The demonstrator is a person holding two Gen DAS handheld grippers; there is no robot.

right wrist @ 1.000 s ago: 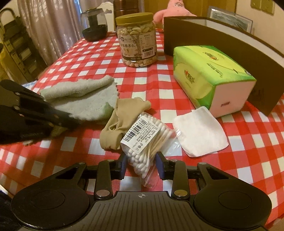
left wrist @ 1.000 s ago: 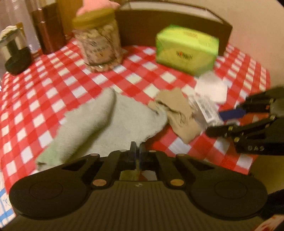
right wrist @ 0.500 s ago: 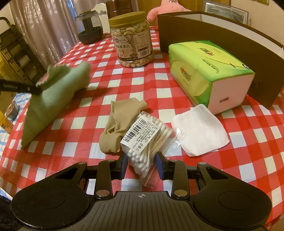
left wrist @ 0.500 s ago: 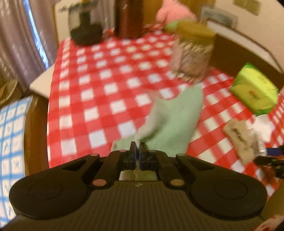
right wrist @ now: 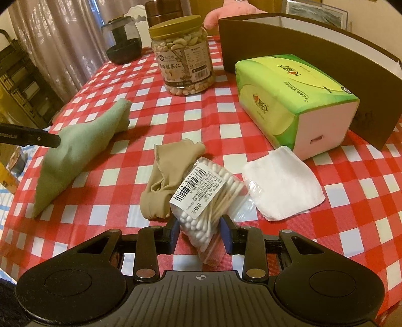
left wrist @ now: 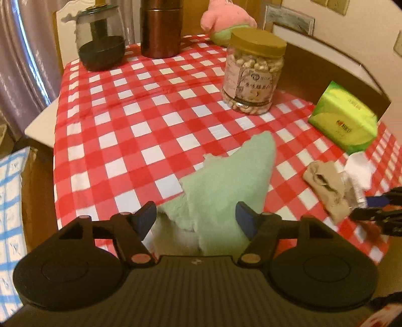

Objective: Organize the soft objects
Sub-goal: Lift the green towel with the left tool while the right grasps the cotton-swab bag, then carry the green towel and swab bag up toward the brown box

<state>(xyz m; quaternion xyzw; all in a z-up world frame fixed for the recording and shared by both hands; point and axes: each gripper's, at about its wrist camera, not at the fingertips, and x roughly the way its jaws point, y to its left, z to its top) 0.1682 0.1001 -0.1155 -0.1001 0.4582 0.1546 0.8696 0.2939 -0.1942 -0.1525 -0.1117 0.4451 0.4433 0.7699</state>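
Observation:
A green cloth point(left wrist: 226, 181) lies in a rumpled ridge on the red-checked tablecloth point(left wrist: 140, 120), its near end between the fingers of my left gripper point(left wrist: 196, 221). The jaws are opening and the pads stand clear of the cloth. From the right wrist view the green cloth point(right wrist: 83, 148) sits at the left, with the left gripper's fingers point(right wrist: 37, 138) beside it. My right gripper point(right wrist: 199, 234) is shut on a bag of cotton swabs point(right wrist: 208, 201). A beige stocking point(right wrist: 168, 173) lies just left of the bag and a white folded pad point(right wrist: 281, 181) just right.
A green tissue pack point(right wrist: 289, 100) lies in front of an open brown box point(right wrist: 301, 42). A nut jar point(right wrist: 183, 55), a dark canister point(left wrist: 160, 27), a glass pot point(left wrist: 100, 45) and a pink plush point(left wrist: 226, 20) stand at the back. The table edge point(left wrist: 37, 125) drops off at left.
My left gripper carried the green cloth leftward across the table, then opened and let it go. The right gripper kept still, holding the swab bag.

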